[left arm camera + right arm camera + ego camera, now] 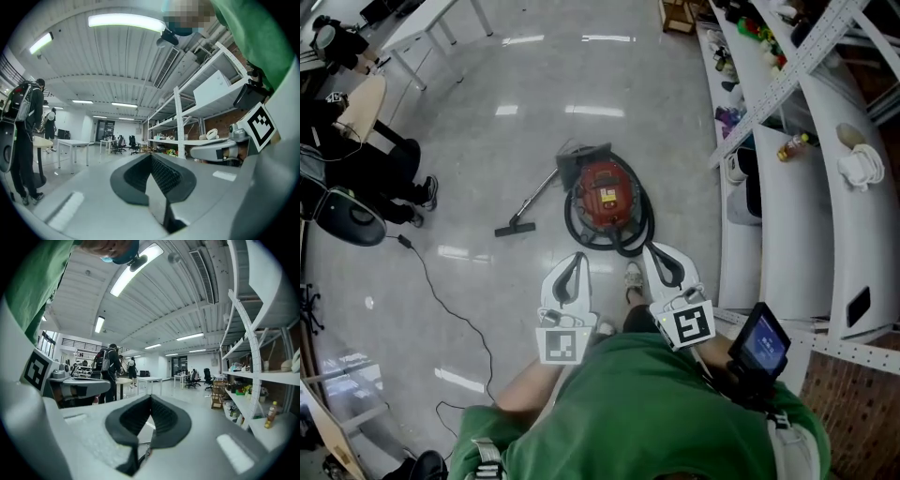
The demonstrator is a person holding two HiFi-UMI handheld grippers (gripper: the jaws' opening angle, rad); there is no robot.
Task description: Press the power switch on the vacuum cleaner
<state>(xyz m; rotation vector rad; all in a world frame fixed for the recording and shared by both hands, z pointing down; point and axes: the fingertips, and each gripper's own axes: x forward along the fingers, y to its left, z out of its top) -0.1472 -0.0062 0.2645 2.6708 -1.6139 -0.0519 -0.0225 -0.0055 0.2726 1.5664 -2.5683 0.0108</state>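
Red canister vacuum cleaner on the floor, black hose coiled around.

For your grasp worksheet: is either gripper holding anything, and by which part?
Nothing is held: left gripper and right gripper are both shut and empty, short of the vacuum cleaner.

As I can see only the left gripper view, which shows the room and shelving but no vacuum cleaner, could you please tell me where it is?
Observer: In the head view the red vacuum cleaner stands on the floor, straight ahead, beyond the tips of both grippers.
Operator: Thank you. Is either gripper touching it?
Observer: No. The left gripper and the right gripper are both short of it, with its black hose coiled round the body on the near side.
Operator: And the right gripper's jaws?
Observer: Its own view shows them together, with nothing between them.
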